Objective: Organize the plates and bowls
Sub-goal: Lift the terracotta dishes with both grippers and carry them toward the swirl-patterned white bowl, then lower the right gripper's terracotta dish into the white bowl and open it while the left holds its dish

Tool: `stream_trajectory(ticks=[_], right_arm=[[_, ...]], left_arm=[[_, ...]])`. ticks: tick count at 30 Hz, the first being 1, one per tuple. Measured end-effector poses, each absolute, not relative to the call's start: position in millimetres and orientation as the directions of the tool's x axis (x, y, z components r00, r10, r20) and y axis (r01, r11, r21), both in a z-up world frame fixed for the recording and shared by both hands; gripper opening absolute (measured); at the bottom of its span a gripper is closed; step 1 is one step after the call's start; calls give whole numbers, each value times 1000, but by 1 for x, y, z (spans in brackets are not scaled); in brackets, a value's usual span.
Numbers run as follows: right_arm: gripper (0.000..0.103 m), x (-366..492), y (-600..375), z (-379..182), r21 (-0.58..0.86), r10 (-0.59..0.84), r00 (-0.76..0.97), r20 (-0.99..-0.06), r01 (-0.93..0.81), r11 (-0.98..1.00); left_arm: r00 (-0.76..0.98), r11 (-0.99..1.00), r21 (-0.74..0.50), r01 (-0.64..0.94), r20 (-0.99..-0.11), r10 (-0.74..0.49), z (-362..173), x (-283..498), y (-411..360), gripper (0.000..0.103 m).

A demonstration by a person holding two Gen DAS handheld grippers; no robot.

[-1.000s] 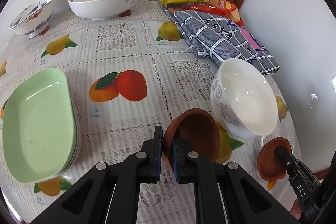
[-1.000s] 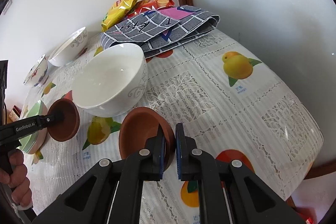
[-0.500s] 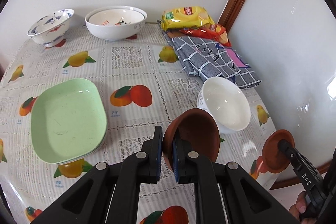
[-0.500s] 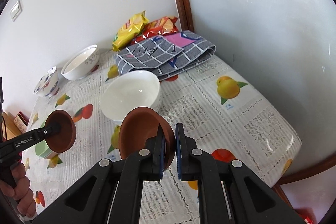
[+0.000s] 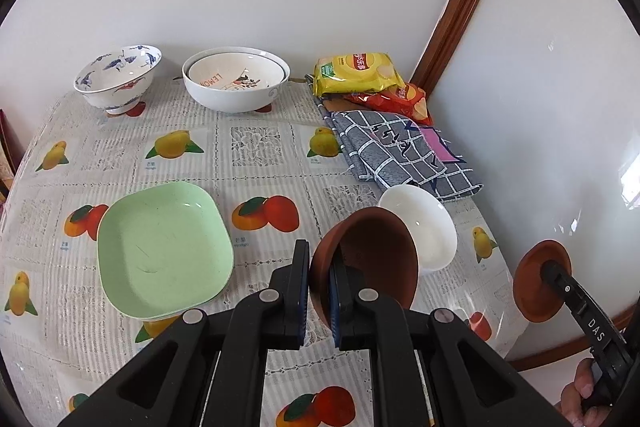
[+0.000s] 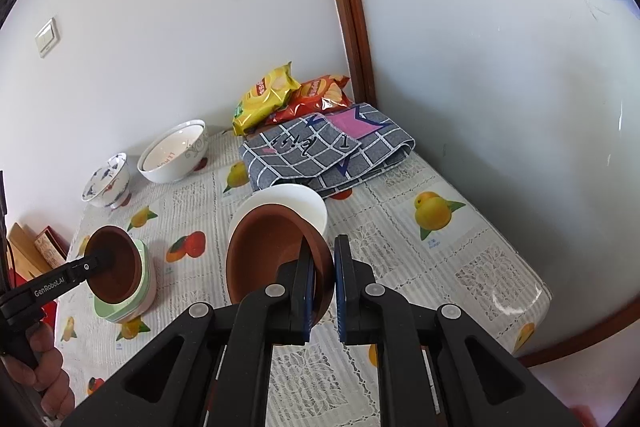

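Far left by the wall: blue-and-white patterned porcelain bowl [image 5: 118, 77] on its foot, w/ a large white ceramic bowl [image 5: 236, 81] to its right that has a smaller bowl nested inside. Near left: stack of pale green square plastic plates [image 5: 164, 251] flat on the fruit-print lace tablecloth [image 5: 256, 151]. Centre near: left gripper [image 5: 319, 293], jaws pinching the rim of a brown clay bowl [image 5: 374, 263], tilted on edge & lifted clear of the table. Just behind it a plain white ceramic bowl [image 5: 426, 223] sits on the cloth. Far right: yellow chip bag [image 5: 356, 73] & red chip bag [image 5: 394, 97] against the wall, grey checked folded cloth [image 5: 400, 151] in front of them. Near right, past the table edge: right gripper [image 6: 323, 277], jaws clamped on the rim of a second brown clay bowl [image 6: 268, 253], also tilted & off the table.
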State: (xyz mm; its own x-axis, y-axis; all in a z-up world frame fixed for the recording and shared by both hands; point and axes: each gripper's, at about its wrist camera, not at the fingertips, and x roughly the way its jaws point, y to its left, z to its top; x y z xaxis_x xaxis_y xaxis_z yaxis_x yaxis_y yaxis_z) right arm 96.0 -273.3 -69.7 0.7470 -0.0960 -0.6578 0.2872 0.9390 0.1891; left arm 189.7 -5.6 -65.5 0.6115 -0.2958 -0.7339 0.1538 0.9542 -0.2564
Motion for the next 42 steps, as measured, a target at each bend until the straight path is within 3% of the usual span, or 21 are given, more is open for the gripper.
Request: stream_trajectory(ticks=[21,42], right_arm=[[9,121,-274,-55,176,-94,762,-641,266,948],[9,198,-263,-108,142,-54,672,-739,234,962]], left_arm=[[637,957,-252,141,-717,-282,-45,210,1,9],[577,967,-237,89,-780,-244,-83,258,1,9]])
